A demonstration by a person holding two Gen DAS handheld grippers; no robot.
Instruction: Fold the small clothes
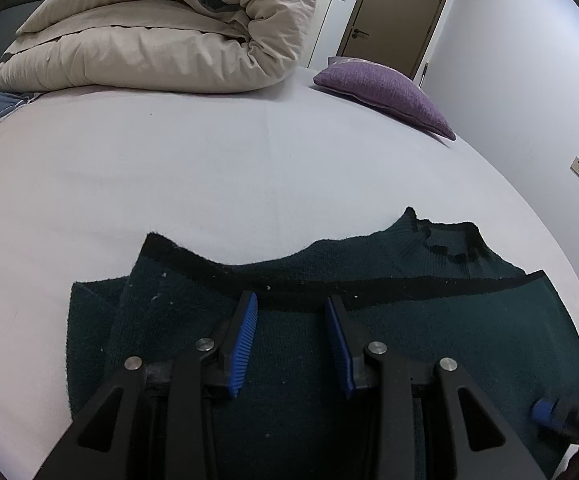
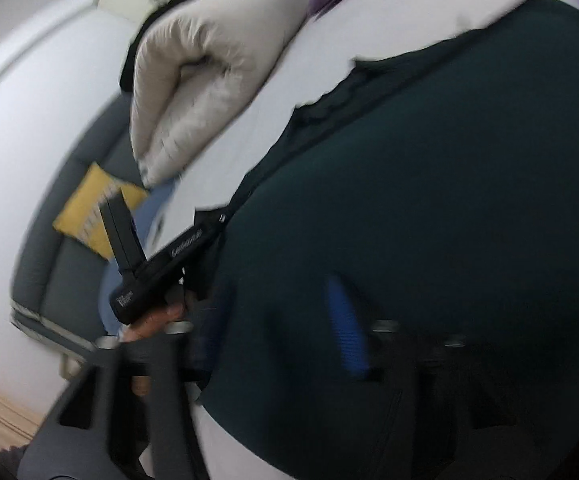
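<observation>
A dark green knit sweater (image 1: 429, 332) with black trim lies partly folded on the pale bed sheet (image 1: 169, 184); its collar points to the far right. My left gripper (image 1: 291, 304) hovers just over the sweater's middle, jaws open and empty, blue pads (image 1: 245, 340) apart. In the blurred right wrist view the sweater (image 2: 449, 200) fills the frame. My right gripper (image 2: 277, 320) is over it with fingers apart; one blue pad (image 2: 347, 328) shows, the other finger is half hidden by cloth. The right gripper's blue tip (image 1: 545, 410) also shows at the sweater's right edge.
A rolled beige duvet (image 1: 161, 36) lies at the bed's far left, a purple cushion (image 1: 385, 92) at the far right. A door (image 1: 397, 16) stands behind. A yellow cushion (image 2: 97, 208) rests on a grey sofa (image 2: 69, 264) beside the bed.
</observation>
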